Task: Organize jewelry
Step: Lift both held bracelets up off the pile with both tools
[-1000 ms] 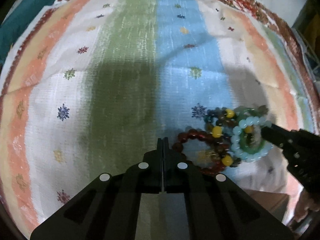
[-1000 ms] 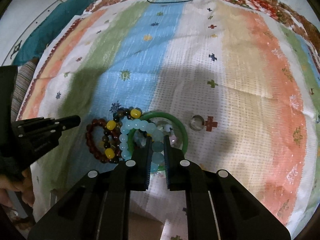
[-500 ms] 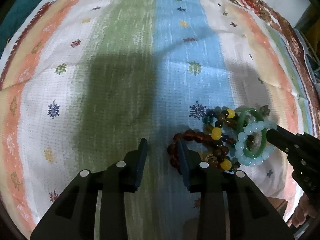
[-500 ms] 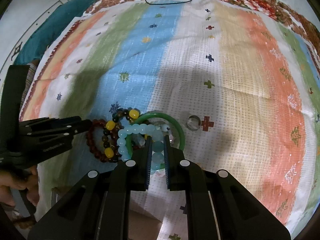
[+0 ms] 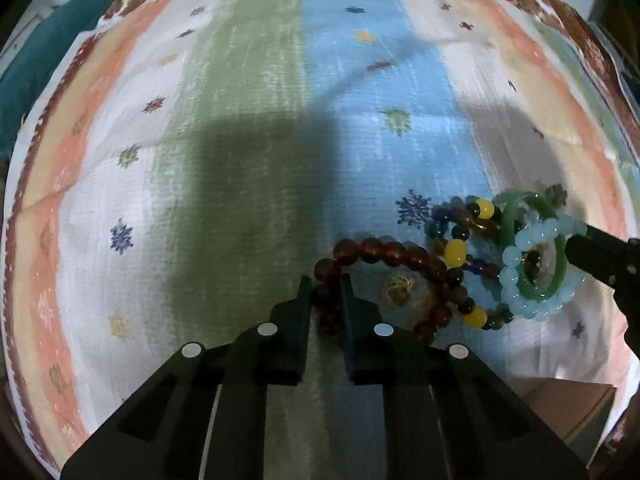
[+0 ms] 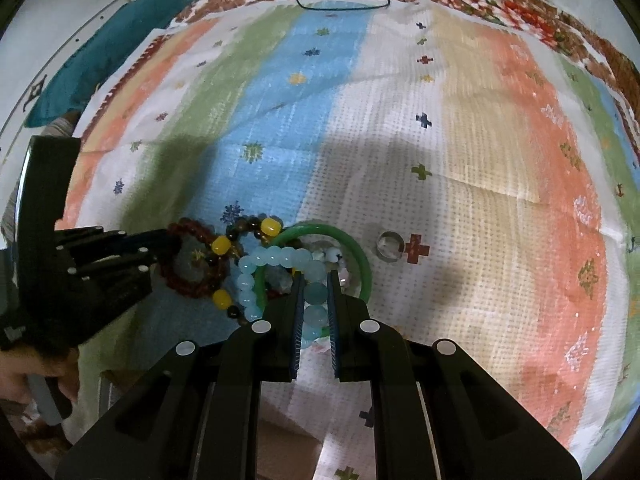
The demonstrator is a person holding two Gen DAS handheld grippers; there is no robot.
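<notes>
Lying in a tangled cluster on the striped cloth (image 5: 248, 128), the jewelry sits at lower right of the left wrist view and lower left-centre of the right wrist view. In the left wrist view the left gripper (image 5: 325, 292) has its fingers closed onto the near arc of the dark red bead bracelet (image 5: 372, 250), the beads pinched between them. A small gold tangle (image 5: 397, 289) lies inside that red loop, clearest in this view. Only the right wrist view shows the small silver ring (image 6: 390, 245) lying apart, right of the pile beside a red cross motif, and a dark cord (image 6: 340, 2) at the top edge. There the right gripper (image 6: 316, 286) clamps the pale blue bead bracelet (image 6: 280, 257), which overlaps the green bangle (image 6: 352, 246). A multicolour bracelet with yellow beads (image 5: 456, 251) lies between the red and blue ones, touching both.
</notes>
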